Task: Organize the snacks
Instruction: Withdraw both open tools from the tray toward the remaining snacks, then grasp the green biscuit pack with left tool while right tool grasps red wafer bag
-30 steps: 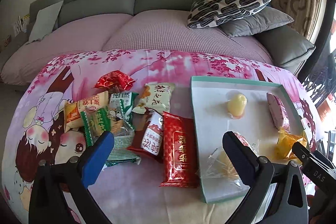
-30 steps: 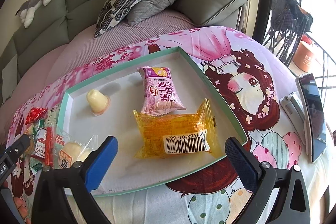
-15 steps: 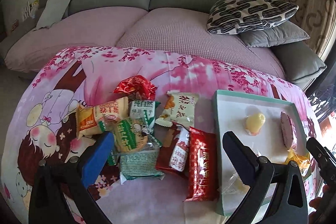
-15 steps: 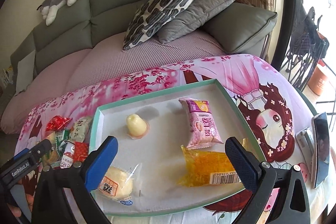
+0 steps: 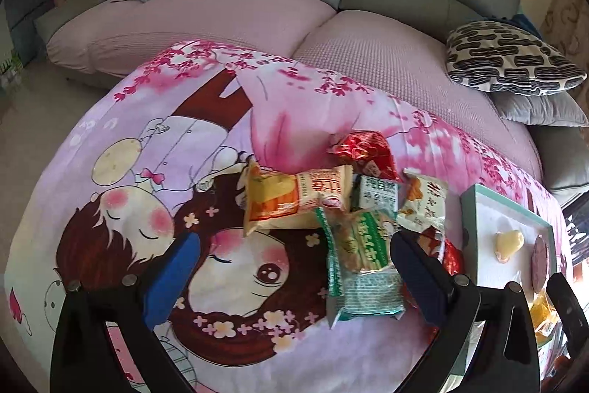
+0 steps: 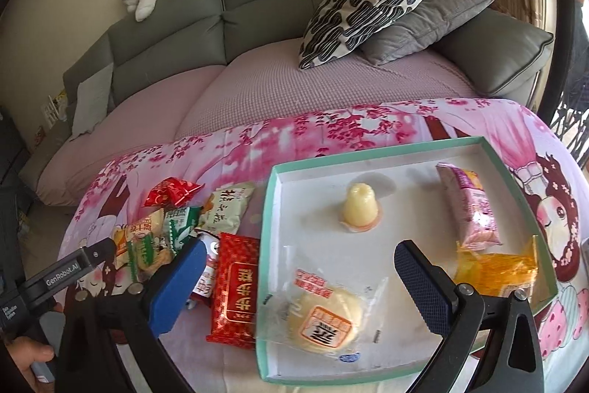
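- Snacks: the loose pile point(image 5: 342, 220) lies on the printed cloth point(image 5: 147, 172), left of the tray point(image 6: 270, 245).
- Left gripper point(image 5: 294, 279): jaws wide apart, empty. Over the last second its view has swung leftward, off the tray and onto the pile; the green packet point(image 5: 359, 242) sits nearest its reach. Judged: next pick is being lined up.
- Tray: holds four items, including the bun point(image 6: 324, 323) and jelly cup point(image 6: 359, 207).
- Right gripper point(image 6: 300, 286): jaws spread, empty, and drawn back from the tray since then.

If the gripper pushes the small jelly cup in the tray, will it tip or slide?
The jelly cup stands wide rim down, narrow end up, so it probably slides rather than tips. The white tray floor looks smooth, which favours sliding. Its glossy tapered sides could slip from a pinch near the top.
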The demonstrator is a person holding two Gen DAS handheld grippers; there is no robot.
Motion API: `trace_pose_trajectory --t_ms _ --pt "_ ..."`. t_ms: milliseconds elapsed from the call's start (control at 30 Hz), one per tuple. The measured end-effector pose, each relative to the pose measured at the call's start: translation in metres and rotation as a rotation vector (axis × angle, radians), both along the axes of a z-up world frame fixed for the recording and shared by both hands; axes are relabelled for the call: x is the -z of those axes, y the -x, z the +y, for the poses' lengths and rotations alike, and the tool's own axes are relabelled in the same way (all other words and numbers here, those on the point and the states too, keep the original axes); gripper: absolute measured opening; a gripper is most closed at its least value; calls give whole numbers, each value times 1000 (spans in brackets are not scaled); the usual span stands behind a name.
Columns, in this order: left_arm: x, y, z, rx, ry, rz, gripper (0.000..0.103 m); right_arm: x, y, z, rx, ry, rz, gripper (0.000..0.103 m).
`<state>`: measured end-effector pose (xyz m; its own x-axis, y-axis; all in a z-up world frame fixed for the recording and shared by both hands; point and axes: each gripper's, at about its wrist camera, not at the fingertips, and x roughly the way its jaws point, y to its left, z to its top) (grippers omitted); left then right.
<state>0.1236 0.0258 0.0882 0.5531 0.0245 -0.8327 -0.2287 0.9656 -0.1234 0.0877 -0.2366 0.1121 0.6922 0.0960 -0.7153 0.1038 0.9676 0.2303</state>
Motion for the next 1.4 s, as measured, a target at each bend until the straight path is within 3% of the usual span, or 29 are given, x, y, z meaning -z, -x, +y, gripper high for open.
trace_pose_trajectory --t_ms 133,267,400,733,933,1167,1400 --pt "-1 2 16 -49 9 4 103 -1 -8 27 -65 -104 -14 103" --pt "0 0 21 -52 28 22 103 5 -11 48 -120 -14 13 103" --pt "2 -6 15 -38 65 47 103 10 -16 47 -136 -25 35 102" --pt "16 -24 -8 18 148 82 103 25 -34 47 -161 -16 105 69" --pt "28 -36 -21 45 193 108 103 26 -39 47 -164 9 103 67" --pt "38 -46 -34 70 179 129 101 35 -43 46 -169 21 128 64" --pt "45 -47 -35 66 190 144 72 37 -42 50 -184 28 136 64"
